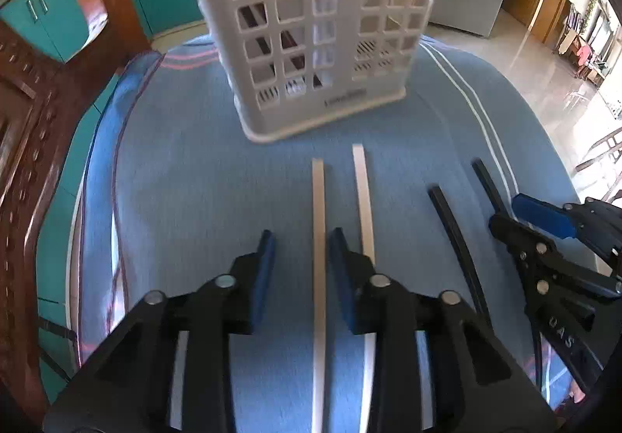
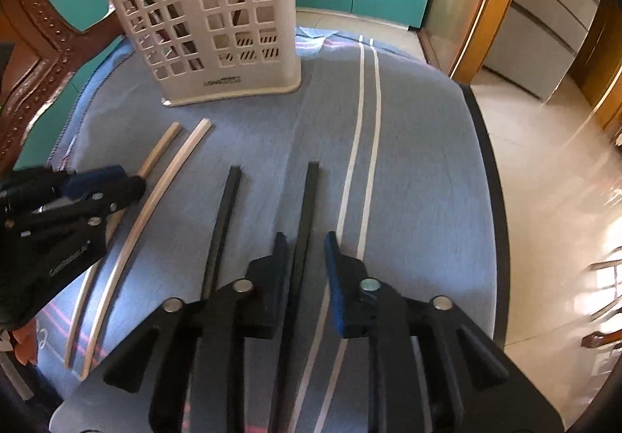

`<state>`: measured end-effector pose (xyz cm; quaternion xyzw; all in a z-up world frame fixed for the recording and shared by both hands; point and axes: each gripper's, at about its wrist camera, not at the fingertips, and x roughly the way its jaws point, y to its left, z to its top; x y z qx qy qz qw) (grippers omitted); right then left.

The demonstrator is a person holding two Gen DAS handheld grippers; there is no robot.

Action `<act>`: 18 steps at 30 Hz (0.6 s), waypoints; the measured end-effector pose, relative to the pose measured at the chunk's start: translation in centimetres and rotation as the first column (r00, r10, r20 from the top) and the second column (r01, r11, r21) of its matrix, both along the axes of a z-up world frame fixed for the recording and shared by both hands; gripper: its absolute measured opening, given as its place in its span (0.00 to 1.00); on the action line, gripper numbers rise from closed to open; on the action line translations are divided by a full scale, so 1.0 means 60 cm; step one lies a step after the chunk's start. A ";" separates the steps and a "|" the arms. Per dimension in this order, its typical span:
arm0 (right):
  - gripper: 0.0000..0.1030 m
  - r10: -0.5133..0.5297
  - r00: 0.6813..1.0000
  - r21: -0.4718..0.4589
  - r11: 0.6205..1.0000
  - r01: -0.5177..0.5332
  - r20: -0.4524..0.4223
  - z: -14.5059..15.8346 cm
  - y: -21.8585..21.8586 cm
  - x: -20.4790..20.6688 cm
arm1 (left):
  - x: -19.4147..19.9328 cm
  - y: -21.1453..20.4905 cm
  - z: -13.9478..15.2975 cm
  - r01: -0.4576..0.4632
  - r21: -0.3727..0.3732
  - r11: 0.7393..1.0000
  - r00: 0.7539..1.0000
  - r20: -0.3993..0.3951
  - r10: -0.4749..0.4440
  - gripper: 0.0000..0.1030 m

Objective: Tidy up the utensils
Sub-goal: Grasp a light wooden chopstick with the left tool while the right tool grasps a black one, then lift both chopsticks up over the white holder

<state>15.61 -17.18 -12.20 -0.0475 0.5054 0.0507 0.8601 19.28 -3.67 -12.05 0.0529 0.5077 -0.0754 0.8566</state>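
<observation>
I hold the left gripper (image 1: 301, 238) parted astride a pale chopstick (image 1: 318, 277), right gripper (image 2: 305, 242) parted astride a black chopstick (image 2: 307, 207). Next: clamp, lift, carry to the holder (image 1: 311, 25).

A matt blue cloth (image 2: 408, 168) covered the table; the holder (image 1: 311, 25) looked like smooth white plastic, the pale chopsticks (image 1: 318, 238) like wood.

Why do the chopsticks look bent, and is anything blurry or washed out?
Left wrist view: fisheye curves the black chopsticks; the basket is slightly smeared. Right wrist view: the pale chopsticks bow likewise, and sunlight glares off the floor at right.
</observation>
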 end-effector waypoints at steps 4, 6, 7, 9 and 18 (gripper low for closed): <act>0.33 -0.002 1.000 -0.006 1.000 0.002 -0.008 0.001 -0.003 0.019 | 0.020 0.018 0.001 -0.028 -0.038 0.999 0.999 -0.022 0.027 0.47; 0.33 -0.003 1.000 0.000 1.000 0.003 -0.012 0.002 -0.003 0.026 | 0.023 0.029 0.003 -0.026 -0.032 0.999 0.999 -0.021 0.025 0.46; 0.31 -0.004 1.000 0.007 1.000 0.004 -0.013 0.001 -0.003 0.028 | 0.022 0.033 0.003 -0.038 -0.043 0.998 0.999 -0.019 0.037 0.44; 0.17 0.000 1.000 0.060 0.998 0.001 -0.015 0.001 -0.007 0.030 | 0.017 0.032 0.008 -0.036 -0.047 0.998 0.999 -0.014 0.036 0.30; 0.06 -0.024 0.994 0.251 0.968 -0.003 0.104 0.078 -0.056 -0.015 | -0.017 0.054 0.036 -0.078 -0.127 0.989 0.995 0.048 0.085 0.07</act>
